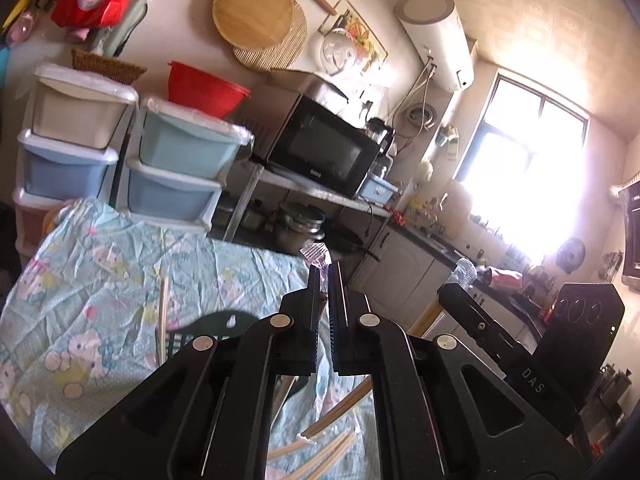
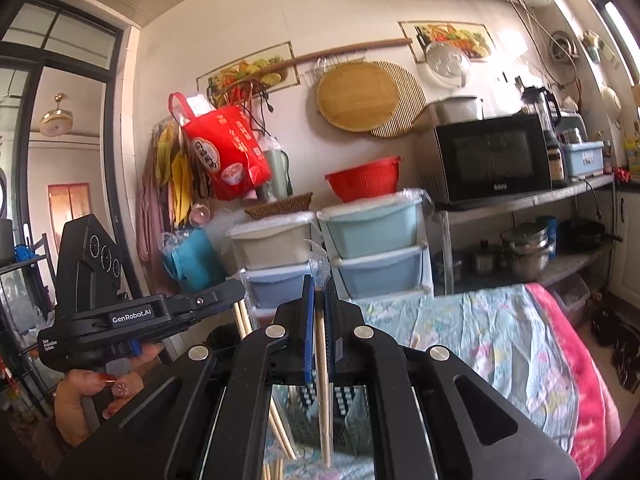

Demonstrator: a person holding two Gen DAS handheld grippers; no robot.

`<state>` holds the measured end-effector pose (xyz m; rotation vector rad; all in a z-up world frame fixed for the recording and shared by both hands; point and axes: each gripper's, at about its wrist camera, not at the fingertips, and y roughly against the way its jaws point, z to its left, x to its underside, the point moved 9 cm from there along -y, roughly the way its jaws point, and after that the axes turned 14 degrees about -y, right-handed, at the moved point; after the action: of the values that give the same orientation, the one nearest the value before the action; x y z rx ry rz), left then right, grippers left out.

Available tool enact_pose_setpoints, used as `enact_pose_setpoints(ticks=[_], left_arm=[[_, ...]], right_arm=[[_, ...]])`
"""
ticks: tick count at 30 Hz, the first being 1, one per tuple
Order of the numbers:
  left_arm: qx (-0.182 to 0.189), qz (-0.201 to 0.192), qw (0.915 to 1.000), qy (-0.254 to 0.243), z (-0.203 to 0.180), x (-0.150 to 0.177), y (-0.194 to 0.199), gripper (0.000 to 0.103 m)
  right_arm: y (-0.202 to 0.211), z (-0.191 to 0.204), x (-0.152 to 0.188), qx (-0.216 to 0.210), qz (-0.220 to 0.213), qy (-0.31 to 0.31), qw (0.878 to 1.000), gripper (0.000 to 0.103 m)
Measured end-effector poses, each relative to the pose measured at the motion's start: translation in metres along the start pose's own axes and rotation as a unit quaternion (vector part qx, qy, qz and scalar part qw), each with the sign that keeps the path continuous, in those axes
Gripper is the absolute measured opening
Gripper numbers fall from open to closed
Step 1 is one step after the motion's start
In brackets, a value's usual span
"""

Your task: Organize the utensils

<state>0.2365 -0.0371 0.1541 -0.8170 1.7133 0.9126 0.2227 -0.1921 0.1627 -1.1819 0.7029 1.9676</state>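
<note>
My left gripper (image 1: 325, 276) is shut on a wrapped pair of chopsticks; the clear wrapper end (image 1: 316, 254) sticks out above the fingertips. My right gripper (image 2: 319, 284) is shut on another pair of wooden chopsticks (image 2: 322, 360) in a clear wrapper, held upright. A dark green slotted utensil basket (image 1: 200, 334) stands on the table below the left gripper with a chopstick (image 1: 163, 312) standing in it; it also shows under the right gripper (image 2: 344, 408). Several loose wrapped chopsticks (image 1: 328, 448) lie on the cloth. The right gripper shows in the left wrist view (image 1: 464, 276), the left in the right wrist view (image 2: 236, 286).
The table has a light blue cartoon-print cloth (image 1: 100, 272) and a pink blanket (image 2: 576, 360) at its right edge. Stacked plastic drawers (image 2: 372, 248), a red colander (image 2: 364, 178) and a microwave (image 2: 492, 160) on a metal shelf stand behind. Pots (image 2: 524, 248) sit below.
</note>
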Motion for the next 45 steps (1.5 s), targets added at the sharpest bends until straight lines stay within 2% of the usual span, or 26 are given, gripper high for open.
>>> enact_pose_setpoints(ticks=[10,18,24,31,36,45], left_arm=[[-0.019,-0.038,0.999,-0.012,0.004,-0.04,-0.006,0.002],[-0.033,-0.065,0.9973,0.001,0.017,-0.051,-0.013,0.002],[-0.056,-0.081,0.9952,0.001,0.026,-0.044,-0.022,0.002],[-0.082,-0.074,0.9938,-0.009,0.035,-0.026,-0.039,0.002],[-0.083,-0.068,0.9941,-0.012,0.036,-0.011,-0.047,0.002],[-0.073,-0.05,0.996,-0.007,0.039,0.015,-0.058,0.002]], right_arm=[[-0.014,0.008,-0.039,-0.001,-0.03,0.026,0.999,0.005],[-0.028,0.001,-0.053,0.004,-0.036,0.026,0.999,0.005],[-0.039,-0.01,-0.049,0.011,-0.038,0.021,0.999,0.005],[-0.052,-0.031,-0.036,0.04,-0.044,0.034,0.998,0.005],[-0.06,-0.045,-0.024,0.061,-0.043,0.037,0.997,0.005],[-0.068,-0.062,0.001,0.071,-0.034,0.022,0.997,0.005]])
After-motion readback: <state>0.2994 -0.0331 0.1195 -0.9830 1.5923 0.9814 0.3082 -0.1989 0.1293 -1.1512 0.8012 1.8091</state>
